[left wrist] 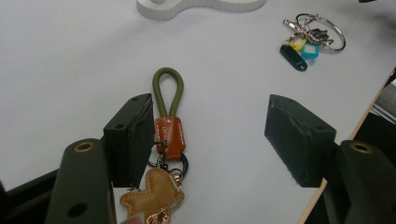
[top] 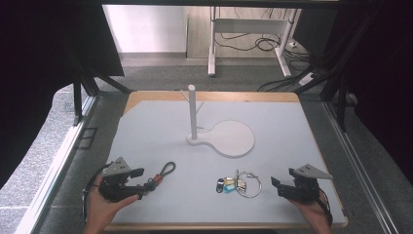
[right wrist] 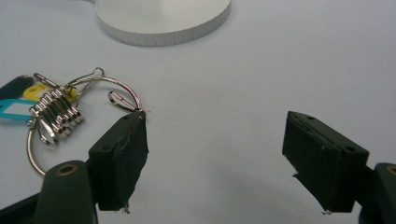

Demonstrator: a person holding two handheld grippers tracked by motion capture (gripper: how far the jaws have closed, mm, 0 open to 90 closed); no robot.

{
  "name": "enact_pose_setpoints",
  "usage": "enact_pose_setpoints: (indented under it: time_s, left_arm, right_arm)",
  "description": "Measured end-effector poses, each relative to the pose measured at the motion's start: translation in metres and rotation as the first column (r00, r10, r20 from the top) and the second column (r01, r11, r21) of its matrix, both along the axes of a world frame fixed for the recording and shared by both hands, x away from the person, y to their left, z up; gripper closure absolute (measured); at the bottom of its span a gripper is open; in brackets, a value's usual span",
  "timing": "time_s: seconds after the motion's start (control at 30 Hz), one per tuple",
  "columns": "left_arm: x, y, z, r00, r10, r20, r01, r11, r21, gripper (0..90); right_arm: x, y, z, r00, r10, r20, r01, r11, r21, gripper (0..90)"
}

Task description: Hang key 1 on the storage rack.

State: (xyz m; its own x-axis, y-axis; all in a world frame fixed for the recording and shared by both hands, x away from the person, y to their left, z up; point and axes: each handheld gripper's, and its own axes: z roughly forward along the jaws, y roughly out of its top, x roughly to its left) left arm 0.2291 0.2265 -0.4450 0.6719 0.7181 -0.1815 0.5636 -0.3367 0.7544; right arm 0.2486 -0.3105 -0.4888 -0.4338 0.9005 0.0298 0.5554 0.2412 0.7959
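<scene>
Two hand-held grippers sit low on the bench [top: 160, 126], both with jaws wide apart and holding nothing. The left hand-held gripper [left wrist: 210, 135] has the leather key strap [left wrist: 166, 140] lying just beside one jaw. The right hand-held gripper [right wrist: 215, 158] is next to the key ring [right wrist: 60, 116]. Farther off stands the white stand [top: 221, 137].

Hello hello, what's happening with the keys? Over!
Left gripper open beside leather keychain, not gripping. Right gripper open near key ring. Both lie flat on table. Stand far back, nothing blocking.
</scene>
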Motion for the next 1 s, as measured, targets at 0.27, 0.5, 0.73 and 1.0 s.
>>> enact_pose_setpoints:
  time_s: [0.27, 0.5, 0.73, 1.0]
  left_arm:
    - [-0.003, 0.002, 0.004, 0.9998, -0.019, 0.002, 0.019, 0.9997, -0.015, 35.2]
    - [-0.006, 0.013, 0.018, 0.9996, -0.006, 0.028, 0.007, 0.9994, -0.033, 35.2]
    - [0.003, 0.013, 0.035, 0.9996, -0.017, 0.022, 0.018, 0.9988, -0.045, 34.9]
    - [0.027, 0.01, 0.042, 0.9973, -0.042, -0.06, 0.042, 0.999, -0.016, 35.5]
  right_arm:
    - [-0.005, -0.002, 0.002, 0.9998, 0.018, 0.003, -0.018, 1.0, 0.017, 25.8]
    - [-0.004, 0.003, 0.004, 0.9984, 0.056, 0.013, -0.056, 0.998, 0.004, 26.1]
    - [-0.001, 0.005, 0.002, 0.9957, 0.091, -0.014, -0.091, 0.995, 0.029, 28.8]
    - [0.0, 0.005, 0.003, 0.9968, 0.077, -0.018, -0.077, 0.997, 0.029, 28.6]
